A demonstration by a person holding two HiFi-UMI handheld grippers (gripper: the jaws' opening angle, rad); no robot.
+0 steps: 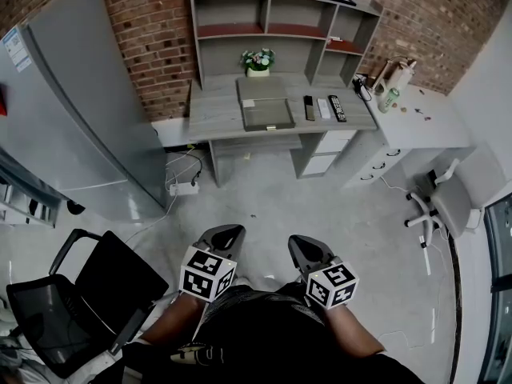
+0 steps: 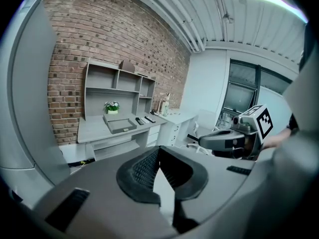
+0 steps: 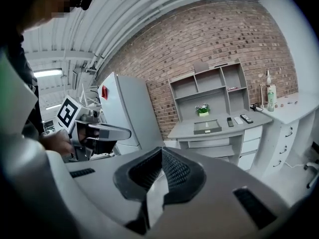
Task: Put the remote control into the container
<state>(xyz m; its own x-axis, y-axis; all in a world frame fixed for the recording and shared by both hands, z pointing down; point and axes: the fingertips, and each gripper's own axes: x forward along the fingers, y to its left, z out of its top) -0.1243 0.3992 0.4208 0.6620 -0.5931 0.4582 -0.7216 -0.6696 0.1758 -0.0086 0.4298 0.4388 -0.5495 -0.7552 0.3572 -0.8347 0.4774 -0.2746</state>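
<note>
A grey tray container [image 1: 266,112] lies on the desk [image 1: 216,114] against the brick wall, far ahead of me. To its right lie three remote controls: a dark one [image 1: 309,107], a light one [image 1: 323,108] and a black one [image 1: 337,107]. Both grippers are held low near my body, several steps from the desk. The left gripper [image 1: 226,232] and the right gripper [image 1: 302,244] point toward the desk, both shut and empty. The left gripper view shows its tips [image 2: 159,148] meeting, with the tray [image 2: 119,125] beyond. The right gripper view shows its tips [image 3: 161,149] together, with the tray [image 3: 207,127] beyond.
A tall grey fridge [image 1: 72,110] stands at the left, and a black office chair [image 1: 96,294] is at my near left. A white counter with bottles [image 1: 392,94] and a grey chair [image 1: 448,202] are at the right. A power strip [image 1: 184,187] lies on the floor by the desk.
</note>
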